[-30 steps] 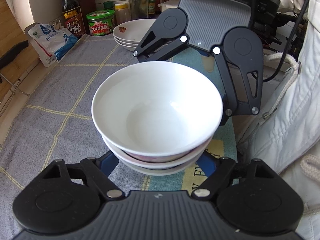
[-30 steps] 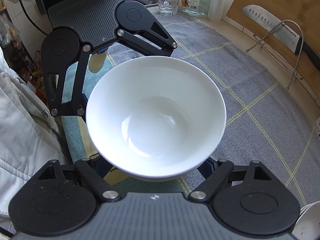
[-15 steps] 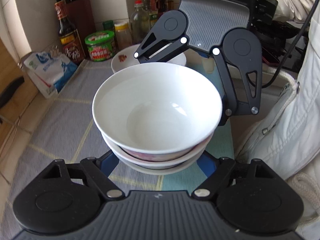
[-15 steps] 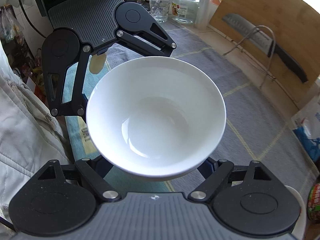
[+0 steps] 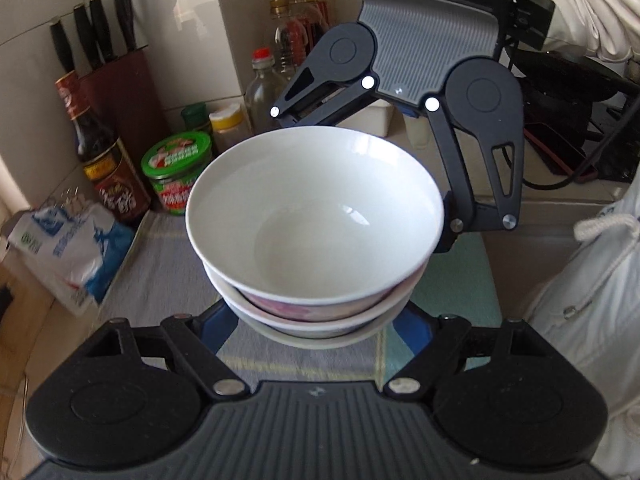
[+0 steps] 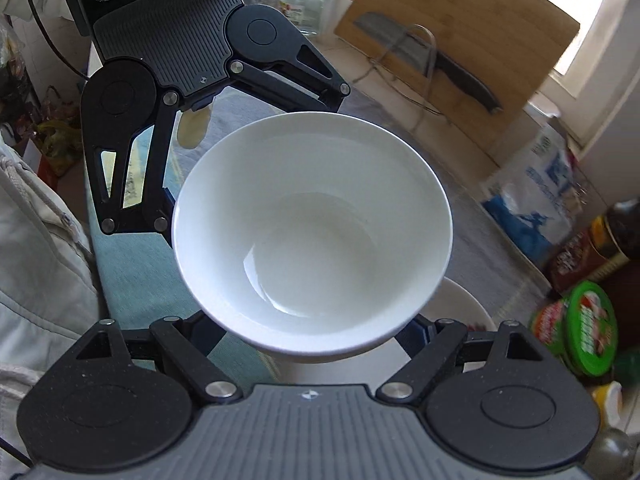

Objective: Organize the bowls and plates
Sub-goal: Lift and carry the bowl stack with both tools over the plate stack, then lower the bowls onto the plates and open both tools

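A stack of three nested white bowls (image 5: 316, 216) is held in the air between both grippers. My left gripper (image 5: 316, 320) is closed on the near side of the stack, its blue pads under the lowest bowl. My right gripper (image 6: 312, 328) grips the opposite side; in its view only the top bowl (image 6: 312, 224) shows, and the fingertips are hidden under it. Each gripper shows across the bowls in the other's view. A stack of white plates (image 6: 460, 312) lies just below the bowls at the right.
Against the wall stand a soy sauce bottle (image 5: 108, 168), a green-lidded jar (image 5: 176, 172), bottles and a knife block (image 5: 108, 76). A blue-white bag (image 5: 68, 248) lies at left. A cutting board with a cleaver (image 6: 440, 64) leans at the back. Grey checked cloth (image 5: 168, 272) covers the counter.
Both grippers have carried the bowl stack across the counter toward the wall with the bottles and jar. The plate stack has come in under the bowls in the right wrist view.
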`<state>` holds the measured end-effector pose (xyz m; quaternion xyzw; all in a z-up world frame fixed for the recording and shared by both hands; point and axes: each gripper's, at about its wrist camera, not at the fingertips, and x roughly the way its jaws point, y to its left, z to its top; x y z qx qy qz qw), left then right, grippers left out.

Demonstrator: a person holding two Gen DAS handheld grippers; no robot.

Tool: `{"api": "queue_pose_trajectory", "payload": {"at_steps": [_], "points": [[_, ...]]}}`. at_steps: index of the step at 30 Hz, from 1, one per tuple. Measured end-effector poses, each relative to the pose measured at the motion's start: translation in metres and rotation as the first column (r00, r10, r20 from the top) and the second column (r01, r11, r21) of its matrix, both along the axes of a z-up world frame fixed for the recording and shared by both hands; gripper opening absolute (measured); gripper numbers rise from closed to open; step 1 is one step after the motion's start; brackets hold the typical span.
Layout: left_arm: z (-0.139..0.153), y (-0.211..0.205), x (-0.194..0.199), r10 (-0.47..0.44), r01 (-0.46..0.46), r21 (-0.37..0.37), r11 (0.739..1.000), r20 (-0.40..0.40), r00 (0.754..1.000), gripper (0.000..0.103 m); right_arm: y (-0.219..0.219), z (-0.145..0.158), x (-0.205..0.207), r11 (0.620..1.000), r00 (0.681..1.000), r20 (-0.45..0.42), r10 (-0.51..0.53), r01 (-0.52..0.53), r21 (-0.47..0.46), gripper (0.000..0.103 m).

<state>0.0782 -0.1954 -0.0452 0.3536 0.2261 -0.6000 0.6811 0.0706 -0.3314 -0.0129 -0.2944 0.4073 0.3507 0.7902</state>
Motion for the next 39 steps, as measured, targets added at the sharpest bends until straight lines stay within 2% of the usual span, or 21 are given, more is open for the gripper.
{"api": "queue_pose_trajectory", "payload": {"at_steps": [7,15,31,39], "points": [[-0.016,-0.041,0.015,-0.028,0.028,0.007,1.0,-0.005,1.0,0.084,-0.039,-0.011,0.007,0.999,0.999,-0.013,-0.041,0.041,-0.023,0.09],[-0.033,-0.068,0.024,-0.024,0.024,0.026,0.999,-0.028,0.999,0.084,-0.061,-0.028,0.022,0.998,0.996,-0.059,-0.065,0.064,-0.022,0.09],[-0.037,-0.076,0.036,0.02,-0.018,0.023,1.0,-0.095,0.995,0.084,-0.073,-0.033,0.032,0.996,0.993,-0.087,-0.085,0.087,0.012,0.089],[-0.037,-0.073,0.03,0.034,-0.034,0.001,0.999,-0.064,0.997,0.084,-0.071,-0.032,0.029,0.994,0.991,-0.073,-0.109,0.11,0.012,0.092]]}}
